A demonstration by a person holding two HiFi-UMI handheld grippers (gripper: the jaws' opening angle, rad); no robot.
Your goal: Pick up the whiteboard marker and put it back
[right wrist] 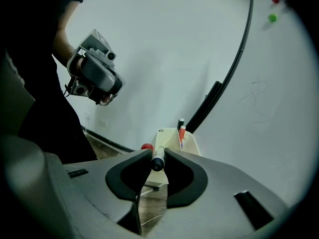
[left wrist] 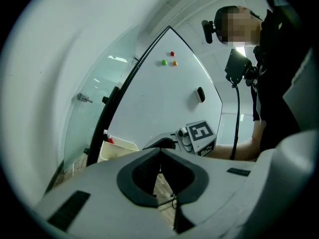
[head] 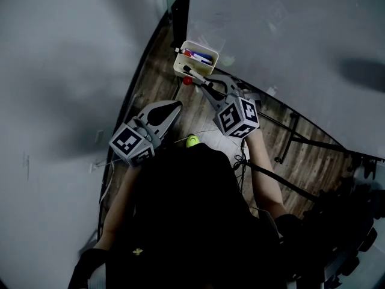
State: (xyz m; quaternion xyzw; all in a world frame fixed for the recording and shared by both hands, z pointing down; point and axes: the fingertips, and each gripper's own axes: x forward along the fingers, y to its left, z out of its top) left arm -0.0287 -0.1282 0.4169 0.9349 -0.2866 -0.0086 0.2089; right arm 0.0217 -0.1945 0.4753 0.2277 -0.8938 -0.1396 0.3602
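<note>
At the top middle of the head view, the right gripper [head: 201, 84] is clenched on the marker [head: 194, 75]. The marker's far end reaches the near edge of the cream box [head: 178, 60], at the gripper's 11 o'clock. Whether the two touch I cannot tell. Red and blue pens [head: 201, 57] lie in that box. The left gripper [head: 174, 107] sits near the right one, at its 8 o'clock, and carries nothing.

From the left gripper view, the jaws meet at their tips with nothing between them. The box [left wrist: 117, 149] shows at their 10 o'clock. The whiteboard [left wrist: 164, 98] beyond carries three small magnets [left wrist: 172, 54].

From the right gripper view, the marker [right wrist: 158, 159] stands end-on between the pads, pinched from both sides. The box [right wrist: 172, 143] is close behind it at 12 o'clock, with a red pen [right wrist: 182, 133] upright in it.

On this showing the pick-up is done and the return is in hand. The next move calls for bringing the marker over the box's open top, lining it up with the pens, and only then loosening the grip.

No writing can be read. The cubes [head: 237, 116] bear only black-and-white square patterns. Marks on the box and a faint scribble [right wrist: 256, 96] on the board are too small to make out.
</note>
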